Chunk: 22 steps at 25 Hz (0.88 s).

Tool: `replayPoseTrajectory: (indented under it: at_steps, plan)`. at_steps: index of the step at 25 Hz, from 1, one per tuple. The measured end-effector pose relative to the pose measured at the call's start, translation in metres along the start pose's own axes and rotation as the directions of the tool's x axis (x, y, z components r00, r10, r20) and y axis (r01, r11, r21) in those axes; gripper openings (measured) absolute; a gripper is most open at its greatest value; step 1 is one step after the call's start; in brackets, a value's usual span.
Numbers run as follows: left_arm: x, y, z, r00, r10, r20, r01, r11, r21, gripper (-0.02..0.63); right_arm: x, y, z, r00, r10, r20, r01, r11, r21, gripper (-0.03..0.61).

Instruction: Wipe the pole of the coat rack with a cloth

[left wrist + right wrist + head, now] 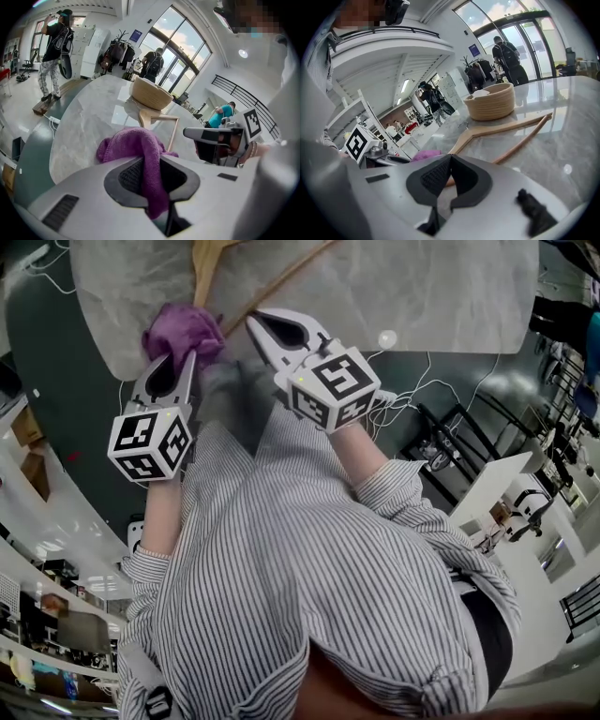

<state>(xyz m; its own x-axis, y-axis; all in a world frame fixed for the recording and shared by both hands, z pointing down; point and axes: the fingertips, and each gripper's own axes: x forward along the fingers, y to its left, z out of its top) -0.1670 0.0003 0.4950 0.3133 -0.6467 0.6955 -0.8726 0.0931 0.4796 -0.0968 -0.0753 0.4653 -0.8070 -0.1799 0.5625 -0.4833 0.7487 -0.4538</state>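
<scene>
Left gripper [186, 357] fingers pinching the purple cloth [181, 329] over the marble bench [422, 287]. Right gripper [255, 322] fingers pressed together, empty. Coat rack pole [506, 126] lies flat beside the cloth; head view cuts it off, contact unclear.

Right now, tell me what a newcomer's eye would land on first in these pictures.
The purple cloth, bunched and pinched by the left gripper, stands out against the pale marble table. Beside it the right gripper, jaws together, points at the light wooden coat rack lying across that table.
</scene>
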Motion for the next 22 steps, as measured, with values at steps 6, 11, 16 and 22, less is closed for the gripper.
replayPoseTrajectory:
  at_steps: [6,11,16,22]
  plan:
    - [0.014,-0.002,0.015,1.000,-0.007,-0.017,0.007,1.000,0.028,0.080,-0.003,-0.015,0.009,1.000,-0.014,0.014,0.014,1.000,0.020,0.014]
    - [0.027,-0.007,0.026,0.999,-0.009,-0.032,0.010,0.999,0.053,0.080,-0.009,-0.032,0.016,0.999,-0.028,0.029,0.027,0.999,0.037,0.014]
    - [0.040,-0.009,0.040,0.999,-0.009,-0.045,0.013,0.997,0.082,0.080,-0.014,-0.045,0.026,0.998,-0.043,0.046,0.041,0.998,0.052,0.014]
    - [0.056,-0.015,0.057,0.998,-0.014,-0.062,0.023,0.991,0.131,0.080,-0.021,-0.061,0.033,0.997,-0.059,0.054,0.055,0.996,0.069,0.014]
